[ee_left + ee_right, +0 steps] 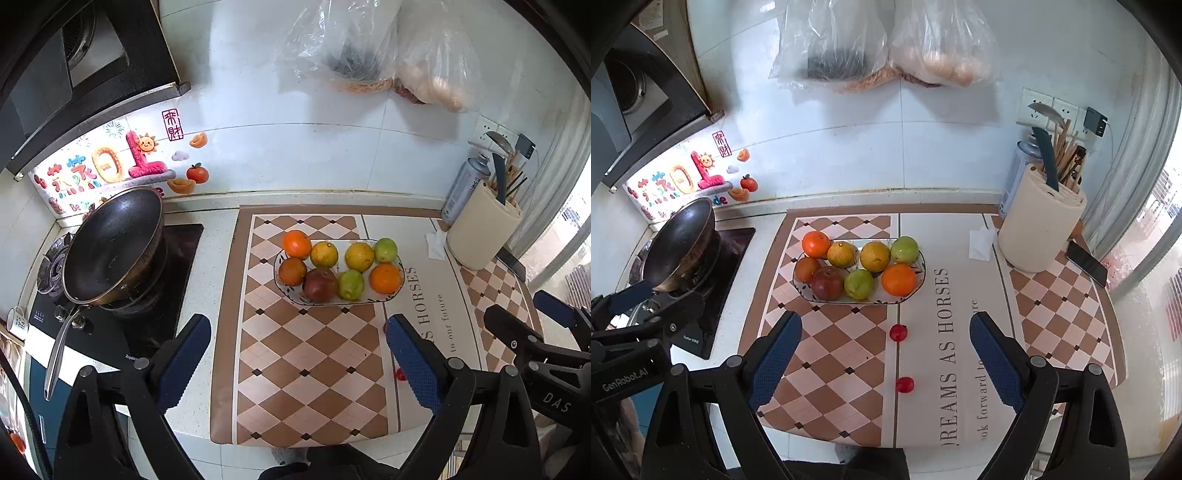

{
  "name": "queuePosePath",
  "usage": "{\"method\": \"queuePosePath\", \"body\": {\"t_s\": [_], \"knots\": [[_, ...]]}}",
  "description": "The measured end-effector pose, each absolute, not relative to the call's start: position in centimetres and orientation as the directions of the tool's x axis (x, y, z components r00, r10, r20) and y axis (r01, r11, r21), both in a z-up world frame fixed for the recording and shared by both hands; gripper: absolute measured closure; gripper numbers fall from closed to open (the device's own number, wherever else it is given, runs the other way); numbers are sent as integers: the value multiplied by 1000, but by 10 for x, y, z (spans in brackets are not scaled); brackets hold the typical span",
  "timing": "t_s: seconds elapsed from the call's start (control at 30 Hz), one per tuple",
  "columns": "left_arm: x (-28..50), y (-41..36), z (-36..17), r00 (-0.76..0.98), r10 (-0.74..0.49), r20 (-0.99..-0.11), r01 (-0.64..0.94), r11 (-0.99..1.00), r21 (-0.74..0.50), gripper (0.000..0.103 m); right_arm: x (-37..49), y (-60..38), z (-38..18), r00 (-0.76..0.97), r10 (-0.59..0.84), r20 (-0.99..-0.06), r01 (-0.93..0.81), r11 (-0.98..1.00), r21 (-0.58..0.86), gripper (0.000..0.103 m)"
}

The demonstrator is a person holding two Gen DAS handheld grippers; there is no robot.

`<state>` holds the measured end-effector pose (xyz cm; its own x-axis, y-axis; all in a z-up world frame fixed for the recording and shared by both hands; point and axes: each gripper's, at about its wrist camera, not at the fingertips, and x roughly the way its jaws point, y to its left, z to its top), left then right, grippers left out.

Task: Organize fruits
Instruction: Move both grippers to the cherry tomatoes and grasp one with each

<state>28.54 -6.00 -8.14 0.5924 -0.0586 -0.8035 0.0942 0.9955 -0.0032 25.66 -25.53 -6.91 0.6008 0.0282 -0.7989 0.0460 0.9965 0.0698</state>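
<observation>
Both tongs (298, 363) (885, 360) open, empty, small red fruits (898, 332), perhaps plums, half-hidden leftward

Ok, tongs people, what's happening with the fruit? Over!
Left tongs open, empty. Right tongs open, empty. Plate full of fruit; two small red fruits loose on mat. Nothing in the way.

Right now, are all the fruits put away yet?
Almost. Eight big fruits already sit in the oval patterned plate. Both claws, left claw and right claw, are open and hold nothing. Two small red fruits lie on the checkered mat, not yet plated.
</observation>
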Motion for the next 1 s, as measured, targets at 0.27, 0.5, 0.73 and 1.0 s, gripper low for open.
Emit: {"method": "queuePosePath", "body": {"t_s": [0.27,0.5,0.73,1.0], "knots": [[279,-62,-77,599,-70,-798,104,995,-10,6,252,-258,-65,607,32,-794,58,995,84,9],[284,-65,-79,588,-75,-805,104,994,-17,6,263,-264,-77,589,88,-803,56,987,149,9],[313,-77,-121,539,-4,-843,107,992,64,3,299,-284,-174,408,128,-904,98,978,182,9],[356,-98,-214,314,34,-949,148,985,84,3,315,-304,-318,154,211,-965,178,955,237,37]]}}
